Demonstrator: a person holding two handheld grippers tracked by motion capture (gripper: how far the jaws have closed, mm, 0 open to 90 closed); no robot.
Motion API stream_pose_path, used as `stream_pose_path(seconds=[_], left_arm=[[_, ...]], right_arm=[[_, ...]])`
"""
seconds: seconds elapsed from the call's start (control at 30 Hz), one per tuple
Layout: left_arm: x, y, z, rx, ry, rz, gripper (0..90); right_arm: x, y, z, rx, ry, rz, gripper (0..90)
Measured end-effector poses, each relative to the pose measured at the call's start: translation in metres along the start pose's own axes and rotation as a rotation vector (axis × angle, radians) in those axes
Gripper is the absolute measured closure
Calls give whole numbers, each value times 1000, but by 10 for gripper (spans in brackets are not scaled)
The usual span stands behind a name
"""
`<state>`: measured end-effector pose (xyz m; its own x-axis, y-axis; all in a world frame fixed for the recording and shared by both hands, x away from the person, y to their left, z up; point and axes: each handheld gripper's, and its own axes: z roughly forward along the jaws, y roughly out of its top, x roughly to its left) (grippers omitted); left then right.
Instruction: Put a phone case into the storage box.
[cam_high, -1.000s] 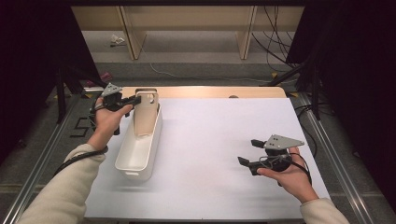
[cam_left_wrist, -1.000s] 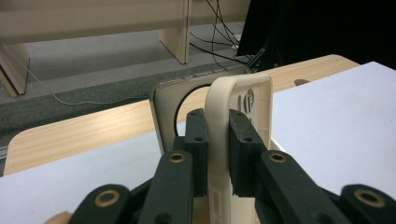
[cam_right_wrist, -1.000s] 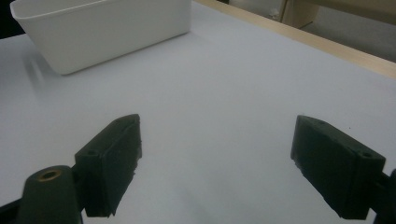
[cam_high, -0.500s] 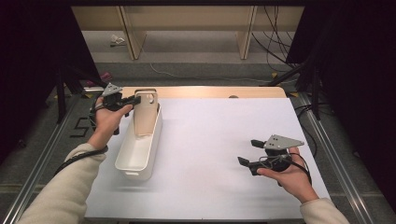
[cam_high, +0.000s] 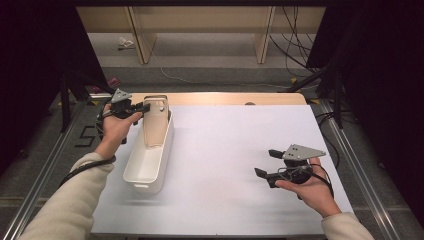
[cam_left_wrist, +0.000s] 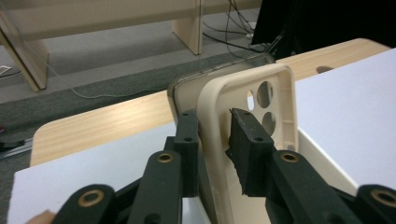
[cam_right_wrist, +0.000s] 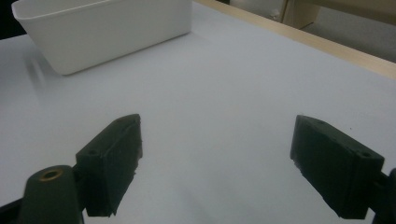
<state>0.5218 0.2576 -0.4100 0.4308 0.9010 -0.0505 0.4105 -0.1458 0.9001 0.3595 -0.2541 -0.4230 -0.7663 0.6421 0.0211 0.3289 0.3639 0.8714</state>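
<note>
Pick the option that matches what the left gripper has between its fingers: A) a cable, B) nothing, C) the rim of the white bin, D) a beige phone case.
D: in the left gripper view the left gripper has its fingers on either side of the wall of the beige phone case, which stands upright in the white bin.
</note>
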Motion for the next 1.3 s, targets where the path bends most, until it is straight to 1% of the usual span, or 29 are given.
stream_pose_path(seconds=[0.3, 0.4, 0.63, 0.77, 0.9, 0.97, 1.07, 1.1, 1.13, 1.27, 1.3], left_arm=[[0, 1, 1, 13, 27, 48, 657], [0, 2, 0, 12, 33, 49, 630], [-1, 3, -4, 9, 38, 61, 603], [-3, 5, -8, 9, 40, 63, 555], [-6, 8, -14, 2, 32, 58, 510], [-8, 9, -18, 3, 25, 46, 481], [-11, 10, -23, 21, -6, 13, 431], [-12, 10, -25, 31, -8, 6, 410], [-13, 10, -27, 35, -10, 10, 382], [-17, 8, -35, 32, -21, 2, 311], [-18, 8, -36, 26, -28, -15, 290]], right_arm=[[0, 0, 0, -2, 3, 1, 176], [0, 0, 0, -2, 4, 1, 176], [0, 0, 0, -1, 4, 1, 176], [0, 0, 0, -1, 2, 2, 175], [1, 0, 0, 1, 2, -1, 175], [1, 0, 0, 1, 2, 0, 175], [1, 0, 0, 2, 2, -1, 174], [1, 0, 0, 2, 1, -1, 175], [1, 0, 0, 2, 1, 0, 175], [1, 0, 0, 2, 1, 0, 175], [1, 0, 0, 1, 1, 0, 175]])
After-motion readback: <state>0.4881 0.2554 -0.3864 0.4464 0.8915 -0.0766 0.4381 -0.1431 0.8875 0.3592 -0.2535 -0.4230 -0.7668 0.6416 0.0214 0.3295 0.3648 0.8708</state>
